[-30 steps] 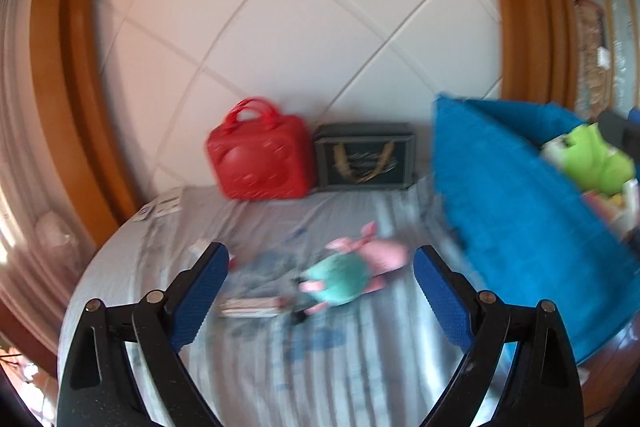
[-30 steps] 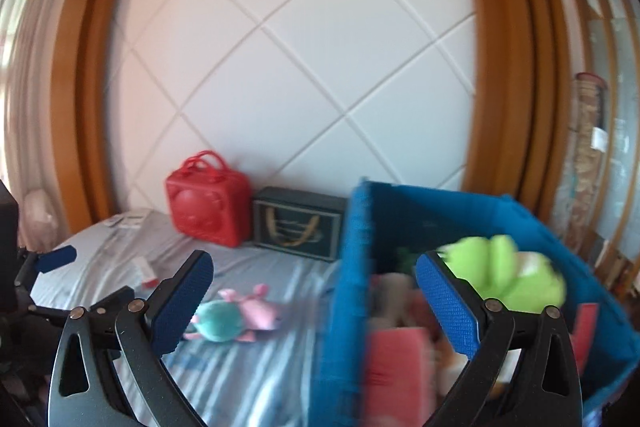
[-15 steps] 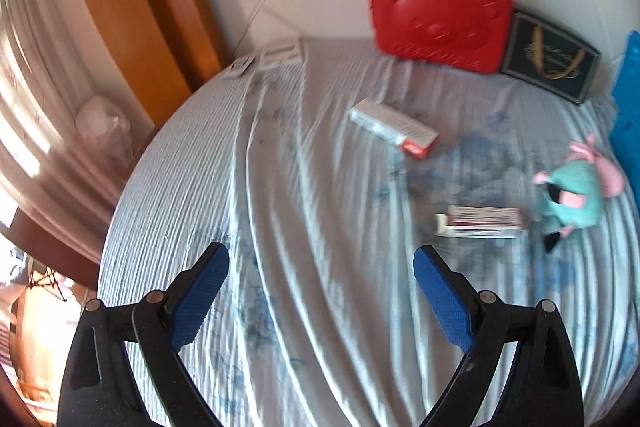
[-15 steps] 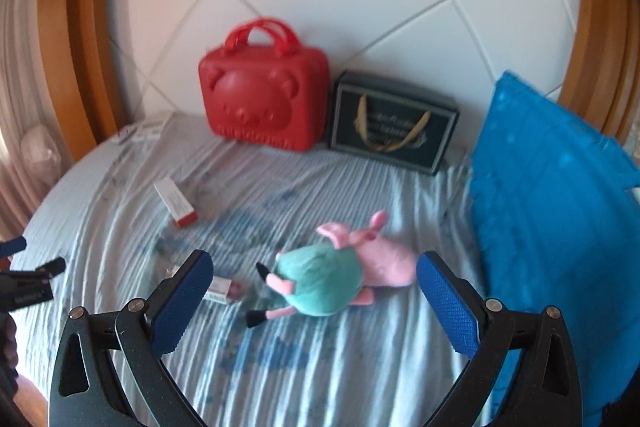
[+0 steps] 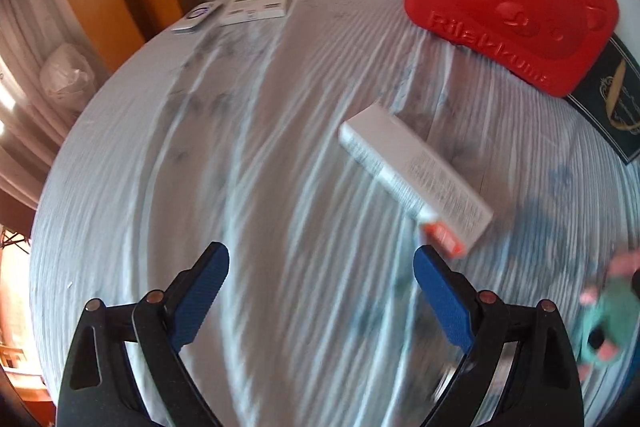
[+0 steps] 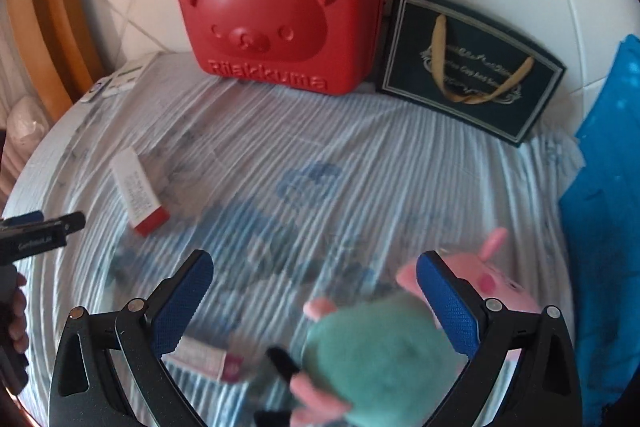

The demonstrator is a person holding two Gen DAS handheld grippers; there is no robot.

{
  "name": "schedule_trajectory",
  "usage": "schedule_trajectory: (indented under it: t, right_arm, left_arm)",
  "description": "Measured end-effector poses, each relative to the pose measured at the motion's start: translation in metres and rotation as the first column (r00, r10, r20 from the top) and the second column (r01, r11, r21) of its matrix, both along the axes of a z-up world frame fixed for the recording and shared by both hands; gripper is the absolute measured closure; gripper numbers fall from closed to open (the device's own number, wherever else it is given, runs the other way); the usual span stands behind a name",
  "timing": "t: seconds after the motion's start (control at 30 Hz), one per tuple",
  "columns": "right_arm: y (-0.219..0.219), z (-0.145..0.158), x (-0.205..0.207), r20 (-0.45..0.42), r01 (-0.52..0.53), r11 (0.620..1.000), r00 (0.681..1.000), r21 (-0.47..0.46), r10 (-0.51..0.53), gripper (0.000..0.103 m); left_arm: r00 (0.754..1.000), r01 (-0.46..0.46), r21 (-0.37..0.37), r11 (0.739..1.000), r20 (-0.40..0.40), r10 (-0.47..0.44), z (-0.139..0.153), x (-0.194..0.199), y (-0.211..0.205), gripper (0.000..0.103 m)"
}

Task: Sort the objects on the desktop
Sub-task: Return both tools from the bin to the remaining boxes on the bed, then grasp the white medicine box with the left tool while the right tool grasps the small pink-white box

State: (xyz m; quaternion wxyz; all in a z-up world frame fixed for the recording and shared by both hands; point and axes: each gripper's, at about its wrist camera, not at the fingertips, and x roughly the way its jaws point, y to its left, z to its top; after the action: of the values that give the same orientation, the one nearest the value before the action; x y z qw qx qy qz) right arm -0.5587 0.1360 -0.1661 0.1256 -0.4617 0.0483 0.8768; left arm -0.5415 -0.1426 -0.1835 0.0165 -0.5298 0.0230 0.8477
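Note:
On the striped bed sheet lies a white carton with a red end, just ahead and right of my open left gripper, which has nothing between its fingers. My right gripper is open too and hangs over a plush pig in a teal dress, which lies low between its fingers, close to the right one. The white carton lies to the left in this view, and a small pink-and-white box sits behind the left finger. The left gripper shows at the left edge.
A red bear-face case and a dark gift bag stand against the padded white headboard. A blue fabric bin rises at the right. Two remotes lie at the far edge by the wooden frame. A hand holds the left gripper.
Both grippers have dropped toward the bed and tipped downward. The left one swung left and closed in on the white carton. The right one came from the blue bin to just above the plush pig.

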Motion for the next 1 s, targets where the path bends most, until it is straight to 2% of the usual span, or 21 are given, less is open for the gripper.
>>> schedule_trajectory:
  t: [0.17, 0.23, 0.27, 0.3, 0.33, 0.37, 0.4, 0.47, 0.6, 0.7, 0.87, 0.93, 0.97, 1.0]
  right_arm:
    - [0.015, -0.028, -0.025, 0.007, -0.006, 0.998, 1.000, -0.062, 0.007, 0.000]
    - [0.016, -0.037, -0.031, 0.015, -0.027, 0.996, 0.999, -0.080, 0.029, 0.000]
    - [0.015, -0.040, -0.033, 0.019, -0.039, 0.995, 0.999, -0.087, 0.041, 0.000]
    - [0.013, -0.044, -0.034, 0.023, -0.058, 0.994, 0.998, -0.098, 0.060, 0.000]
    - [0.008, -0.046, -0.035, 0.029, -0.087, 0.990, 0.996, -0.109, 0.090, 0.000]
    - [0.003, -0.048, -0.034, 0.032, -0.113, 0.987, 0.993, -0.114, 0.118, 0.000]
    - [-0.003, -0.049, -0.033, 0.033, -0.146, 0.982, 0.988, -0.117, 0.151, 0.000]
    - [-0.021, -0.051, -0.027, 0.036, -0.221, 0.969, 0.973, -0.113, 0.226, 0.000]
    - [-0.051, -0.057, -0.017, 0.064, -0.318, 0.942, 0.943, -0.107, 0.326, 0.000]
    - [-0.074, -0.064, -0.005, 0.079, -0.405, 0.907, 0.906, -0.119, 0.415, 0.000]
    - [-0.108, -0.084, 0.014, 0.144, -0.519, 0.849, 0.837, -0.095, 0.528, 0.000]
    - [-0.114, -0.092, 0.018, 0.169, -0.521, 0.848, 0.831, -0.098, 0.530, 0.000]
    - [-0.116, -0.093, 0.019, 0.176, -0.519, 0.850, 0.832, -0.090, 0.526, 0.007]
    - [-0.119, -0.094, 0.022, 0.182, -0.516, 0.854, 0.835, -0.072, 0.520, 0.021]
  left_arm:
    - [1.000, 0.004, 0.042, 0.999, -0.008, -0.003, -0.020, -0.057, 0.040, 0.008]
    - [0.999, 0.026, 0.010, 1.000, 0.020, -0.026, -0.034, -0.073, 0.054, 0.008]
    - [0.998, 0.044, -0.001, 0.999, 0.037, -0.044, -0.042, -0.076, 0.057, 0.019]
    - [0.997, 0.056, 0.005, 0.998, 0.045, -0.056, -0.048, -0.074, 0.058, 0.036]
    - [0.998, 0.064, 0.034, 0.997, 0.014, -0.065, -0.048, -0.068, 0.054, 0.043]
    - [0.997, 0.077, 0.026, 0.997, 0.000, -0.077, -0.048, -0.060, 0.052, 0.056]
    - [0.995, 0.101, 0.014, 0.995, 0.003, -0.101, -0.048, -0.050, 0.049, 0.060]
    - [0.993, 0.122, 0.007, 0.993, 0.006, -0.122, -0.047, -0.026, 0.038, 0.061]
    - [0.989, 0.149, -0.064, 0.987, 0.030, -0.147, -0.049, 0.039, 0.015, 0.061]
    - [0.988, 0.148, -0.066, 0.987, 0.060, -0.144, -0.053, 0.081, 0.000, 0.061]
    - [0.989, 0.140, -0.062, 0.988, 0.064, -0.136, -0.054, 0.120, -0.012, 0.061]
    - [0.989, 0.138, -0.079, 0.987, 0.061, -0.133, -0.053, 0.130, -0.011, 0.061]
    - [0.990, 0.136, -0.081, 0.987, 0.060, -0.131, -0.053, 0.132, -0.011, 0.061]
    - [0.990, 0.135, -0.075, 0.988, 0.059, -0.131, -0.052, 0.135, -0.011, 0.061]
